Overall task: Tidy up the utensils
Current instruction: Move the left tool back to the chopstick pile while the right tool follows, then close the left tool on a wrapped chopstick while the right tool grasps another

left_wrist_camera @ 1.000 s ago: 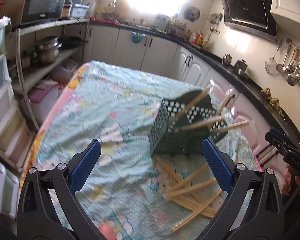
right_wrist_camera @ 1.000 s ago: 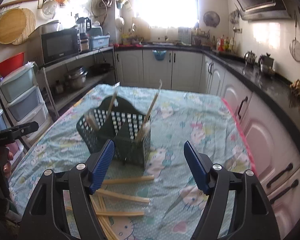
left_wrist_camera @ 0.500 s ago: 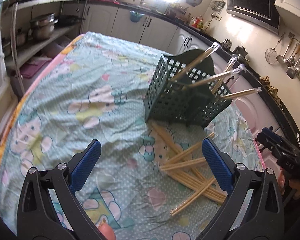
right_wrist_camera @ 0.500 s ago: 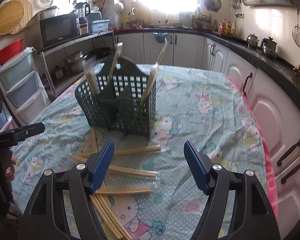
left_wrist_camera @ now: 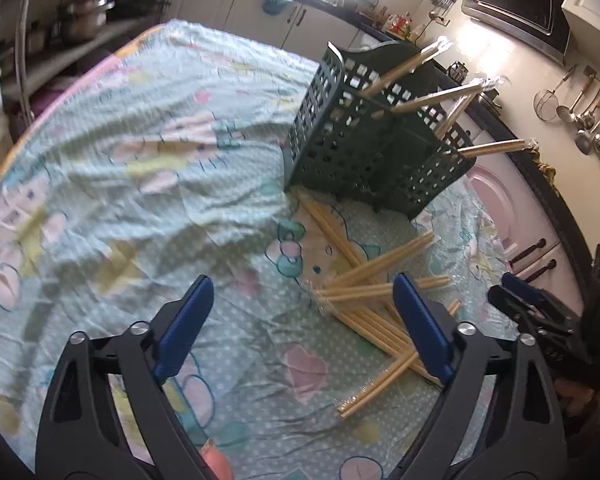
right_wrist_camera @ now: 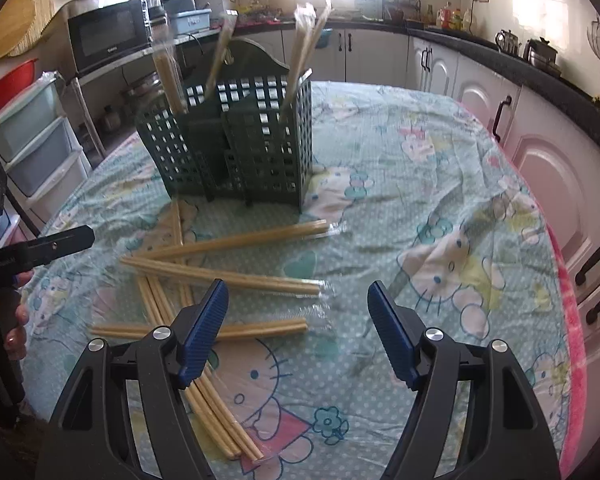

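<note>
Both hand-held grippers, left (left_wrist_camera: 302, 322) and right (right_wrist_camera: 298, 334), are held spread and empty above the worktop (right_wrist_camera: 420, 184). The green basket (right_wrist_camera: 236, 140), holding wrapped chopsticks, is seen at upper centre; loose chopstick packets (right_wrist_camera: 224, 274) are scattered just below it.

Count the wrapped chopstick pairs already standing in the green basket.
4: in the green basket, one at its left corner, one behind the middle, two leaning together at the right. Others may be hidden.

Left claw (left_wrist_camera: 302, 322) and right claw (right_wrist_camera: 298, 330) both gape wide, empty.
</note>
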The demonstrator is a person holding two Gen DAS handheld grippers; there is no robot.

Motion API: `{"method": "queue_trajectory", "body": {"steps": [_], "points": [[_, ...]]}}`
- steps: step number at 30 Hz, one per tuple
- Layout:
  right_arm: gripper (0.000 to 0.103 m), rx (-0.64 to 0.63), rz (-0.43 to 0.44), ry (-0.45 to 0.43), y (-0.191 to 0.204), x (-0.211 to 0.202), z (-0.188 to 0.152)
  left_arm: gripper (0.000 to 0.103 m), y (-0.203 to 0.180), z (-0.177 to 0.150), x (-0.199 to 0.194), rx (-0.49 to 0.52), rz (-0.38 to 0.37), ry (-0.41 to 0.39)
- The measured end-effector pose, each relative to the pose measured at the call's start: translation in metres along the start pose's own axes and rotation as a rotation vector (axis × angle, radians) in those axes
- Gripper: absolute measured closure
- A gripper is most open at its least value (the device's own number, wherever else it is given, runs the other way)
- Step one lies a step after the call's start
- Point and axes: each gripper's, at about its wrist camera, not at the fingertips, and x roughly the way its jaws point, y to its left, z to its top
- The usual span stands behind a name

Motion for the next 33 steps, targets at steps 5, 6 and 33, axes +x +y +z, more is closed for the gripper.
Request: {"method": "queue_trajectory", "body": {"steps": [5, 6, 33], "points": [[0.034, 0.007, 0.003, 0.031, -0.002, 0.013, -0.008, 0.037, 0.001, -0.006, 0.011, -0.027, -0.042, 0.042], [0.034, 0.01, 0.004, 0.034, -0.003, 0.015, -0.009, 0.038, 0.002, -0.007, 0.012, -0.034, -0.052, 0.049], [0.056, 0.14, 0.077, 0.121, -0.023, 0.049, -0.013, 0.093, 0.014, -0.012, 0.04, -0.18, -0.171, 0.116]]}}
